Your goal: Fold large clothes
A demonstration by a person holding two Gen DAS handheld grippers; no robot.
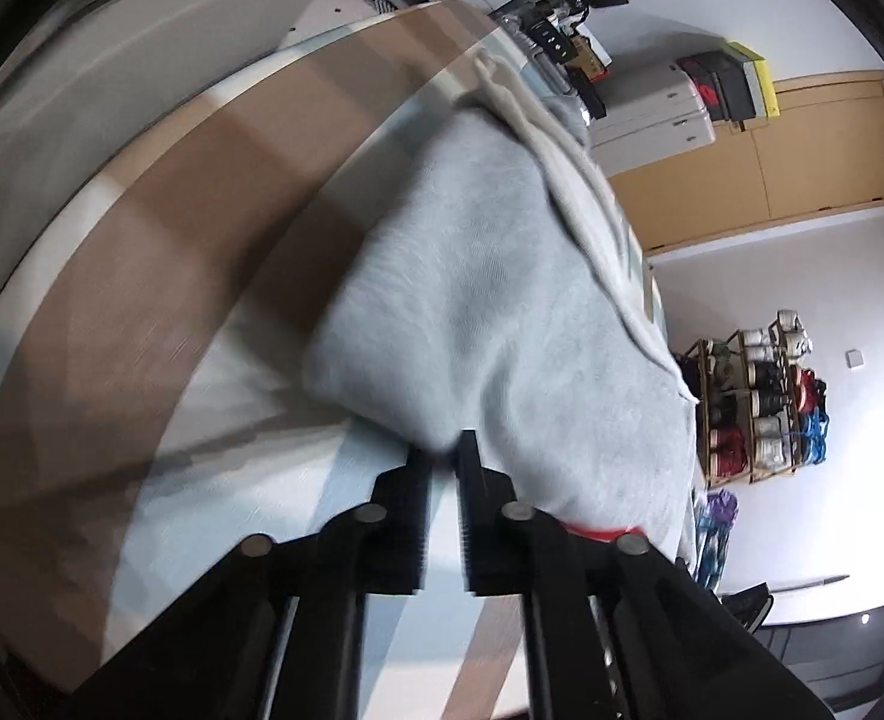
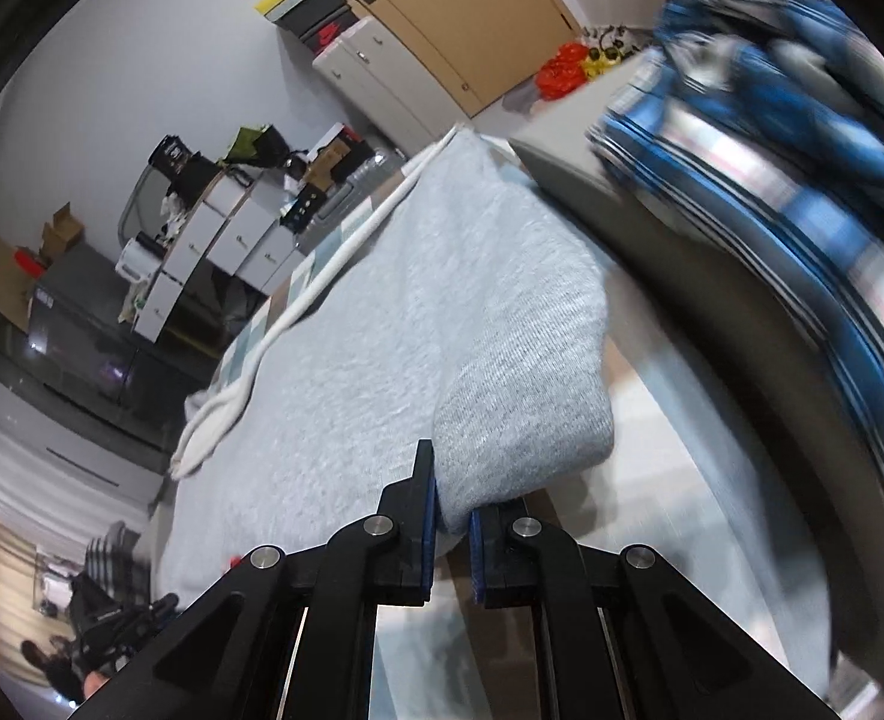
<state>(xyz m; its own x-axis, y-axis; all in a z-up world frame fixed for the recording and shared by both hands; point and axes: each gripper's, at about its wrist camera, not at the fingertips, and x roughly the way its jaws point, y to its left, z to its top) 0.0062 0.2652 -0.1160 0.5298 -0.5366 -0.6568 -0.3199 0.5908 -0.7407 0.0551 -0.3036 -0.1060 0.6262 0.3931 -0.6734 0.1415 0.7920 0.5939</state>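
A light grey sweatshirt (image 1: 502, 312) lies folded on a checked tablecloth, with a cream edge (image 1: 568, 180) along its far side. My left gripper (image 1: 443, 456) has its jaws nearly closed, pinching a corner of the grey fabric. In the right wrist view the same sweatshirt (image 2: 393, 312) spreads ahead, with a white band (image 2: 321, 276) along its left edge. My right gripper (image 2: 452, 510) is shut on a folded grey corner, which bulges up between the blue pads (image 2: 428, 510).
The tablecloth (image 1: 213, 276) has brown and pale blue checks. A blue plaid garment (image 2: 760, 168) lies on a grey surface at the right. White drawer units (image 2: 225, 240), a wooden door (image 1: 802, 162) and a shelf of shoes (image 1: 754, 408) stand behind.
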